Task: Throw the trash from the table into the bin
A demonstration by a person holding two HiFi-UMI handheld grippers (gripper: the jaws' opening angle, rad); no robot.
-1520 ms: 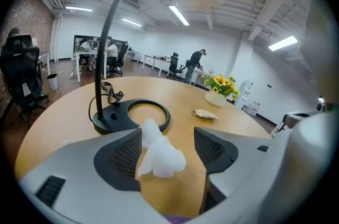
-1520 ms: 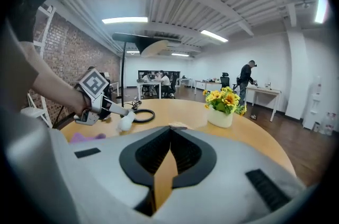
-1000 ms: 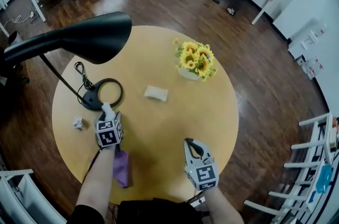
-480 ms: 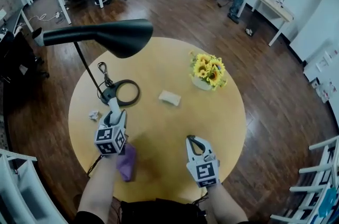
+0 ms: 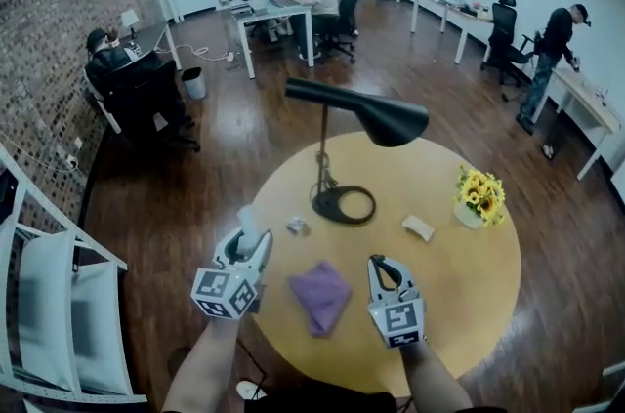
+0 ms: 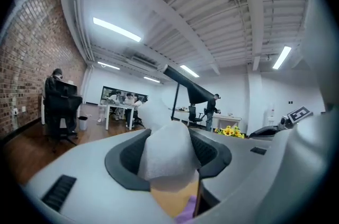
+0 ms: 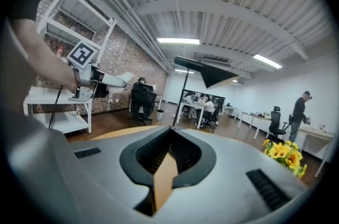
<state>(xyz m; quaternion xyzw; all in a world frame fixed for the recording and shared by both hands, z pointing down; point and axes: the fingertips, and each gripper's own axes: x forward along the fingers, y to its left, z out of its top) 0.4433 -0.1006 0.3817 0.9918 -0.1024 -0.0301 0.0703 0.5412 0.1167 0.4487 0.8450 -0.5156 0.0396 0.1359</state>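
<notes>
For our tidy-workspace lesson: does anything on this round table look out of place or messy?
A crumpled paper ball lies beside the lamp base, a purple cloth lies rumpled near the table's front edge, and a white folded tissue sits loose by the sunflowers. Nothing looks spilled.

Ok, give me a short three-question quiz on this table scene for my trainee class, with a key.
1. True or false: the right gripper is shut and empty.
2. What is the left gripper holding? A) a crumpled white tissue B) a yellow sunflower C) a purple cloth
3. How many white paper scraps lie on the round yellow wooden table?
Key: 1 true. 2 A; its jaws have just been closing, with the tissue between them. 3 two: a crumpled ball by the black lamp base and a folded napkin.
</notes>
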